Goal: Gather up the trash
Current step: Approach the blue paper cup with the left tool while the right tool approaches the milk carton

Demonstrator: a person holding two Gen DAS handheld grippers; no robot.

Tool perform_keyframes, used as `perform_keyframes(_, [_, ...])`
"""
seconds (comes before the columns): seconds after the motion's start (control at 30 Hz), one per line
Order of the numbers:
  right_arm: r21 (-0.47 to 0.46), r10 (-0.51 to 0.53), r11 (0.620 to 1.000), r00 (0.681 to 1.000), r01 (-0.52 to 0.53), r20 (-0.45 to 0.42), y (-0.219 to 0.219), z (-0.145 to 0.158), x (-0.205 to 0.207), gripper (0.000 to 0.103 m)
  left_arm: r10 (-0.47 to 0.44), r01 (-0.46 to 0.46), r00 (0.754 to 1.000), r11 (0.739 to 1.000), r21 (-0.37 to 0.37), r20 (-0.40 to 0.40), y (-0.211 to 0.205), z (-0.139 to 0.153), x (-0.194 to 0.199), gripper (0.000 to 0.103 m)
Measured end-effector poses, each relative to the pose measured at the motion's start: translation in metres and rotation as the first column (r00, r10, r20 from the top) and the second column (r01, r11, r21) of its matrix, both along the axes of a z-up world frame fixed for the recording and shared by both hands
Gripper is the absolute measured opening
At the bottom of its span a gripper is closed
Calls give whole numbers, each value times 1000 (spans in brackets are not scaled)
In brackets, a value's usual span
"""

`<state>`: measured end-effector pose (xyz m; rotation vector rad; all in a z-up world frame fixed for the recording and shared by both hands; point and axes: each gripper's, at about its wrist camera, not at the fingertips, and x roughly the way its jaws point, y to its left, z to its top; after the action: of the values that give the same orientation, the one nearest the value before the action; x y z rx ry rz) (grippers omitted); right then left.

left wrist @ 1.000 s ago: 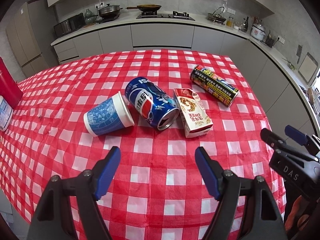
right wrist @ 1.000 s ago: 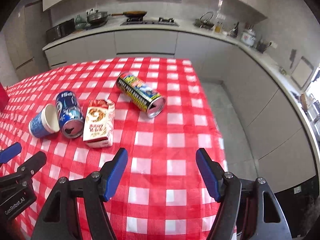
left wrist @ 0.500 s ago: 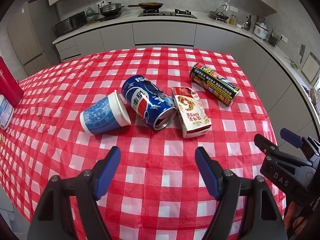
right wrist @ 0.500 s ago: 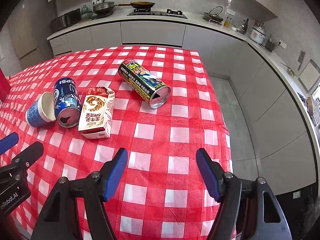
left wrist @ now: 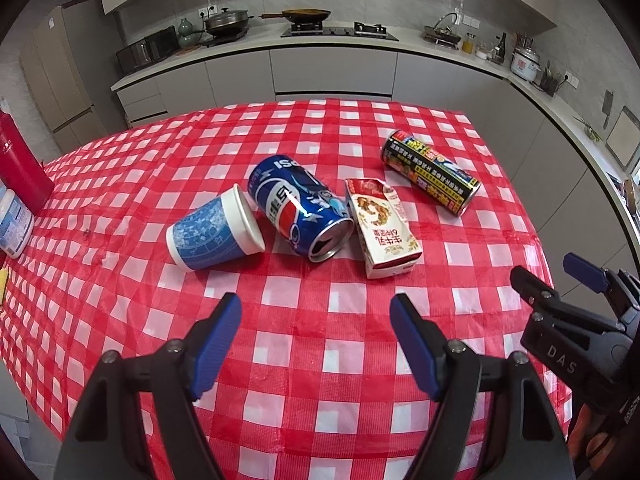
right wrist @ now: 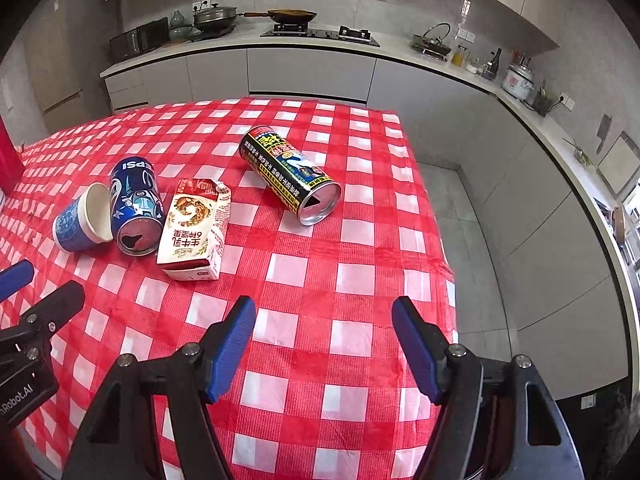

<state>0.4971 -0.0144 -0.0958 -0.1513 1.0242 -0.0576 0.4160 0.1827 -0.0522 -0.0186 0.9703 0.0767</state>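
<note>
Four pieces of trash lie on their sides on a red-and-white checked tablecloth (left wrist: 320, 360): a blue paper cup (left wrist: 214, 236), a blue Pepsi can (left wrist: 298, 210), a white milk carton (left wrist: 382, 228) and a tall black can (left wrist: 430, 176). My left gripper (left wrist: 316, 344) hovers open and empty over the cloth, short of the Pepsi can and carton. My right gripper (right wrist: 324, 344) hangs open and empty near the table's right side, short of the black can (right wrist: 292, 176). The cup (right wrist: 82, 218), Pepsi can (right wrist: 136, 208) and carton (right wrist: 194, 228) lie to its left.
A red container (left wrist: 18, 168) and a white jar (left wrist: 14, 224) stand at the table's left edge. The table's right edge drops to a grey floor (right wrist: 472, 240). Kitchen counters (left wrist: 332, 44) with a stove and pans run behind. Each gripper shows in the other's view.
Both views have tilted up slightly, so the trash sits a little lower in the frame. Both grippers stay open and nothing on the table has moved.
</note>
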Motion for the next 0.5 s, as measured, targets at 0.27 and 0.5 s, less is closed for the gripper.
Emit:
perform_keyframes(0.27, [100,36,994,999,-35,-4,-5,-3,3,73,49,-49,999,999,-8,-12,19,-5,-2,78])
perform_keyframes(0.5, [176,94,980,996,-92,-1,9,-11,16,73,159,-159,987,987,6,-18,73,-18,-5,78])
